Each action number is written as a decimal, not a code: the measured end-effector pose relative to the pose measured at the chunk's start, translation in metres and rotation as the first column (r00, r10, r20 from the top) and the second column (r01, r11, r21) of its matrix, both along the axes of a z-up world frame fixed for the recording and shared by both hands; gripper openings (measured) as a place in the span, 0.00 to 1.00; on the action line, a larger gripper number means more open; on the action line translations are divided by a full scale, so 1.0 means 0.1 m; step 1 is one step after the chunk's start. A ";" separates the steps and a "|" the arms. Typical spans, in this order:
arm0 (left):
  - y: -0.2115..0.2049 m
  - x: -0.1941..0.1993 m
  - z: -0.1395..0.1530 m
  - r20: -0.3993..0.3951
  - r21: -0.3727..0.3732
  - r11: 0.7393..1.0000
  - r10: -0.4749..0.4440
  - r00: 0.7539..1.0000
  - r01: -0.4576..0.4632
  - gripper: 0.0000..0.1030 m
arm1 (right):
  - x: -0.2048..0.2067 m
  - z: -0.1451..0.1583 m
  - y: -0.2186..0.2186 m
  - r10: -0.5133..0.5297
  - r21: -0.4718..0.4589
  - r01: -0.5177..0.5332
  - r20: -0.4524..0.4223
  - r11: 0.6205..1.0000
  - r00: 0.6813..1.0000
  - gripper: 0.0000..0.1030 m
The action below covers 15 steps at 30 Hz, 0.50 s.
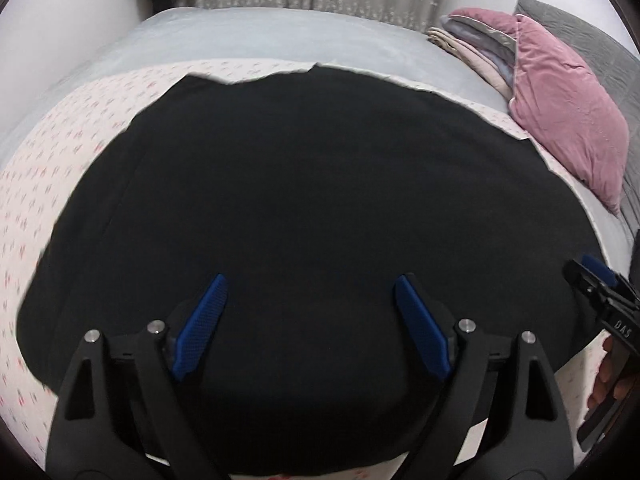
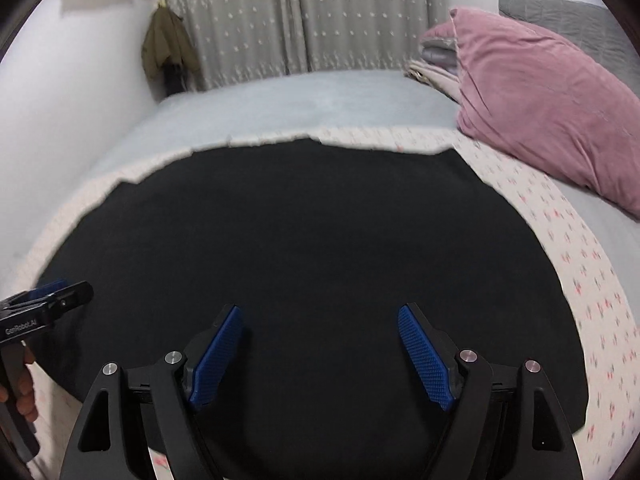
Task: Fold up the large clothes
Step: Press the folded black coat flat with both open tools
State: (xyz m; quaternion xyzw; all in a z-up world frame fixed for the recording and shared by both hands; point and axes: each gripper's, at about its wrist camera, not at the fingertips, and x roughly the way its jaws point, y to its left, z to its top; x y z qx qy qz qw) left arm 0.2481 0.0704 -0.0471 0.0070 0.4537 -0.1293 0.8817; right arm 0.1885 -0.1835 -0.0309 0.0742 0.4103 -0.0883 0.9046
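Observation:
A large black garment lies spread flat on a pale flowered sheet on the bed. My left gripper hovers over the garment's near part, open, with nothing between its blue pads. My right gripper also stands open and empty above the near part, blue pads wide apart. Each gripper shows in the other's view: the right gripper at the garment's right edge, the left gripper at its left edge, each held by a hand.
A pink pillow lies at the right, with a stack of folded cloth behind it and a grey quilt. Bare light-blue bedding stretches beyond the garment. Curtains, an olive jacket and white walls stand behind.

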 end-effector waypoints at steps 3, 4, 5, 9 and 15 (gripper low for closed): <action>0.25 -0.08 0.03 0.004 -0.005 0.997 0.074 0.997 -0.074 0.84 | -0.21 -0.15 -0.23 -0.069 0.084 0.068 0.014 0.994 0.997 0.79; 0.32 -0.10 0.05 0.001 -0.003 0.996 0.094 0.996 -0.094 0.84 | -0.31 -0.17 -0.35 -0.097 0.109 0.093 0.030 0.990 0.995 0.79; 0.39 -0.13 0.06 0.000 0.007 0.994 0.111 0.994 -0.111 0.84 | -0.35 -0.17 -0.42 -0.104 0.120 0.099 0.033 0.988 0.994 0.79; 0.53 -0.27 0.07 0.006 0.028 0.985 0.170 0.985 -0.170 0.84 | -0.50 -0.16 -0.52 -0.114 0.060 0.113 0.020 0.992 0.993 0.79; 0.70 -0.54 0.14 0.006 0.084 0.972 0.219 0.976 -0.218 0.84 | -0.74 -0.06 -0.65 -0.156 0.051 0.157 -0.007 0.986 0.988 0.79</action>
